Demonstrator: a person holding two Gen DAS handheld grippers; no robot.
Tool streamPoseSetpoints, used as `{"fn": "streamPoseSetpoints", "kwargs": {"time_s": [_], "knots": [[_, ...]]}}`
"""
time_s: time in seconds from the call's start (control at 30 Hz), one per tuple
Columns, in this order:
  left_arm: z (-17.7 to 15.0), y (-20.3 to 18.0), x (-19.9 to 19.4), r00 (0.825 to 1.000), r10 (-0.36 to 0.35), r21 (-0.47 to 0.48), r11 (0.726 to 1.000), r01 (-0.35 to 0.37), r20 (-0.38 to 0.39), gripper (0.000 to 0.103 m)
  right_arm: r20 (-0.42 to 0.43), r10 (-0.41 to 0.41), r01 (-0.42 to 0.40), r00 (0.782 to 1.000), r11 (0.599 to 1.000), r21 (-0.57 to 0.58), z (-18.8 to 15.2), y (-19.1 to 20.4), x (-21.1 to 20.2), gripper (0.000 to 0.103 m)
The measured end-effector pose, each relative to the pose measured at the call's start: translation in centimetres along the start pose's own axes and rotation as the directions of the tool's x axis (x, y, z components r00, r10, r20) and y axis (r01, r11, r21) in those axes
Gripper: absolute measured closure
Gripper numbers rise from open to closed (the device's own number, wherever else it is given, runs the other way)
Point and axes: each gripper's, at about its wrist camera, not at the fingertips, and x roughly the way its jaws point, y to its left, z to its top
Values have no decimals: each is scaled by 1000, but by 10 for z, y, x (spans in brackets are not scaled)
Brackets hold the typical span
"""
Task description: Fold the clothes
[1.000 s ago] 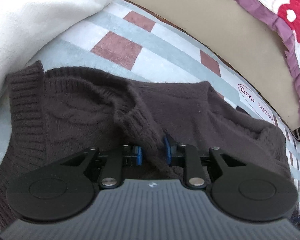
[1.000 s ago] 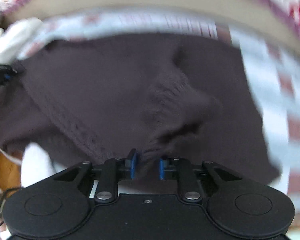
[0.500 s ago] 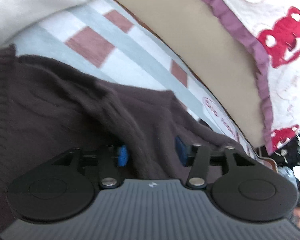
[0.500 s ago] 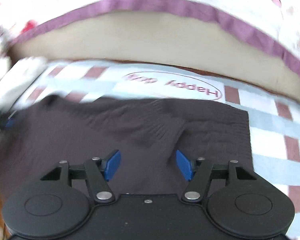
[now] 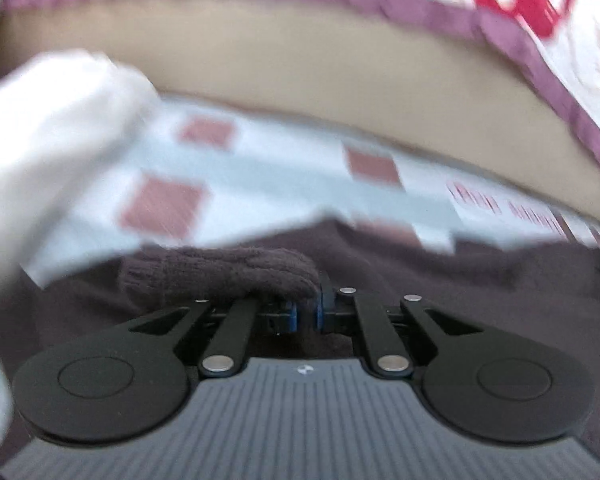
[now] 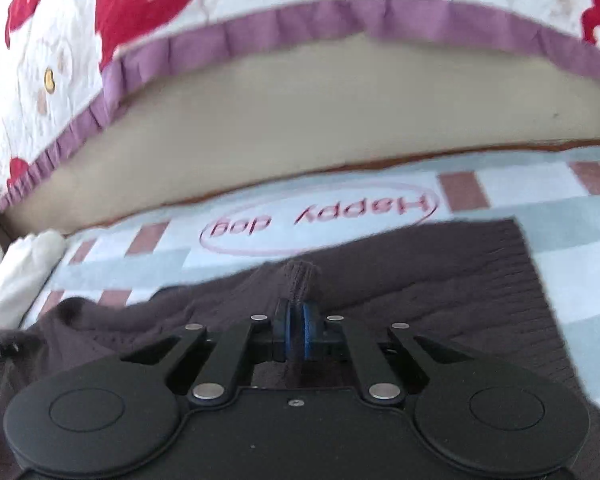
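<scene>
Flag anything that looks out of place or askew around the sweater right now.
Nothing damaged or spilled. The brown knitted sweater lies bunched and uneven on the checked blanket, each set of tongs, left and right, pinching a raised fold. A white cloth crowds its left side.

A checked blanket [image 6: 580,240] in pale blue, white and dusty red fills mid-frame; a brown knit sweater [image 6: 460,280] lies centre, white cloth [image 6: 16,276] at left.

The sweater [image 6: 440,280] was chunky brown knit, the checked blanket [image 6: 580,240] looked soft and fleecy, grippers matt black plastic.
</scene>
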Motion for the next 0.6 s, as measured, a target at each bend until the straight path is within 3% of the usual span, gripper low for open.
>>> {"fn": "streamPoseSetpoints", "kwargs": {"time_s": [0.1, 0.2, 0.33, 0.37, 0.43, 0.5, 0.53, 0.6], "knots": [[11, 21, 0, 995, 63, -93, 994, -56, 73, 96, -16, -29, 28, 999, 999, -38, 5, -2, -1, 97], [6, 28, 4, 997, 69, -116, 991, -65, 37, 93, -78, -80, 74, 994, 994, -75, 0, -3, 10, 97], [-4, 31, 11, 997, 59, -117, 991, -64, -45, 83, -99, -260, 250, 961, 963, -104, -13, 2, 9, 65], [-7, 32, 13, 996, 56, -118, 991, -63, -66, 80, -92, -261, 256, 961, 965, -64, -14, 2, 1, 65], [-10, 34, 15, 993, 56, -119, 991, -68, -100, 73, -86, -181, 184, 980, 982, 31, -20, -1, -21, 64], [-7, 35, 7, 989, 90, -110, 989, -103, -114, 72, -89, -31, 39, 996, 995, 94, -31, -3, -41, 64], [-5, 35, 3, 986, 108, -102, 987, -121, -124, 72, -101, 64, -52, 993, 992, 119, -39, -4, -49, 60], [-3, 36, -5, 979, 143, -85, 984, -157, -142, 71, -153, 157, -134, 976, 980, 150, -60, -6, -55, 48]]}}
